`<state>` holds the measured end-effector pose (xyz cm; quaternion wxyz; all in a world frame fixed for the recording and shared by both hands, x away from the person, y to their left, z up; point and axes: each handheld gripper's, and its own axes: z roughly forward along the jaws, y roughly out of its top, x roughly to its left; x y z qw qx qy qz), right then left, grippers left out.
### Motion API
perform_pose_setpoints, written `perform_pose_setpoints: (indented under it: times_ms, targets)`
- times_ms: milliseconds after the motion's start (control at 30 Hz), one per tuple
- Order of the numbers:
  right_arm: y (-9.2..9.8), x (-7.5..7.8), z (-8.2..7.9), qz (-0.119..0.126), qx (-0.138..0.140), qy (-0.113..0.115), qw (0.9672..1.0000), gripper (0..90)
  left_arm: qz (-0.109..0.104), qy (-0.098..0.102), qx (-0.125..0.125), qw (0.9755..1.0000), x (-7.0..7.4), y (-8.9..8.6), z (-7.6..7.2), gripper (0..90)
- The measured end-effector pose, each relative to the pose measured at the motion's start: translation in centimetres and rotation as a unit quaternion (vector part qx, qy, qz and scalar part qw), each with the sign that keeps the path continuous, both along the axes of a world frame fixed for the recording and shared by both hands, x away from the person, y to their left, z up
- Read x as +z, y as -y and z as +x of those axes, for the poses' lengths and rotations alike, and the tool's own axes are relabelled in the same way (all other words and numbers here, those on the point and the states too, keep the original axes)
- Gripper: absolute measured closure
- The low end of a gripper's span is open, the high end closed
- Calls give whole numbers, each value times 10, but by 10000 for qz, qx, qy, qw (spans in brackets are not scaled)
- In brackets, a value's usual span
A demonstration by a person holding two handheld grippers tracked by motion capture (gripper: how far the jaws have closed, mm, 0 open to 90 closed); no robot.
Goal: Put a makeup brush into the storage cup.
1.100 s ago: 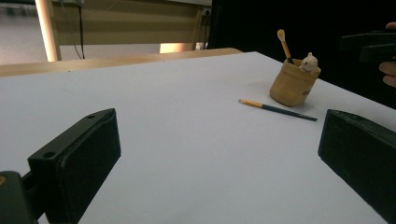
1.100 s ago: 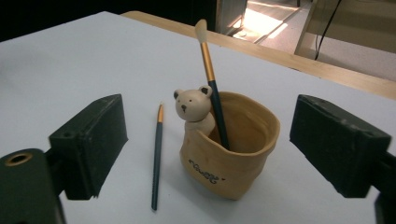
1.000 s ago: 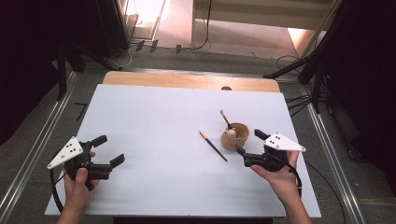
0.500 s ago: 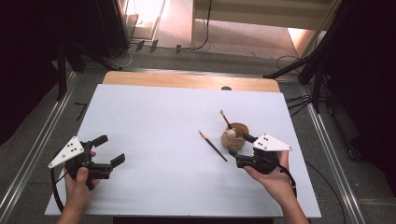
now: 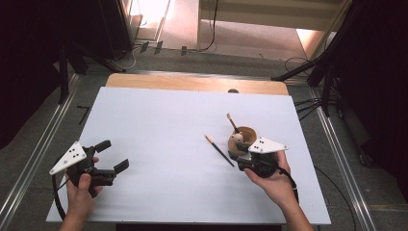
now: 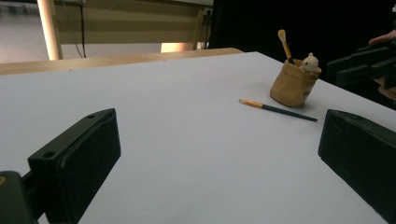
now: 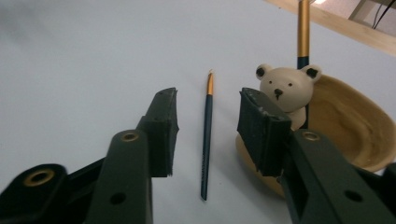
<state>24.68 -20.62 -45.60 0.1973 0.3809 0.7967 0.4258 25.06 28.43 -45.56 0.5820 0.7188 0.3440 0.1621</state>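
Two paintbrushes: one flat on tabletop (image 5: 144, 125) (image 5: 219, 150), one standing in pot (image 5: 232, 122). One tan pot (image 5: 246, 134). One small bear figure (image 7: 285, 88) on pot rim. Two tools: left tool (image 5: 111, 155), right tool (image 5: 234, 155). One white tabletop sheet.

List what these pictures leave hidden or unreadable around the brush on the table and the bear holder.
- Loose brush: right gripper view, whether the right hand-held gripper touches it; it lies between open jaws.
- Bear holder: high view, near side hidden by the gripper's grey plate.
- Upright brush: right gripper view, tip cut off by the top edge.
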Motion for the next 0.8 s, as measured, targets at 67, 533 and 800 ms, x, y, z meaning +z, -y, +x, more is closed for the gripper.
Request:
perform_pose_setpoints:
  times_ms: [67, 533, 800]
  targets:
    - [-3, -2, 2, -67, 84, -118, 9999, 645, -10, 3, 13, 10000, 0, 0, 0, 0]
    - [-21, -17, 17, -560, -214, -768, 9952, 711, -35, 17, 2, 10000, 0, 0, -1, 0]
    - [-34, -29, 27, -815, -180, -1011, 9914, 795, -9, 14, 4, 10000, 1, 0, -2, 0]
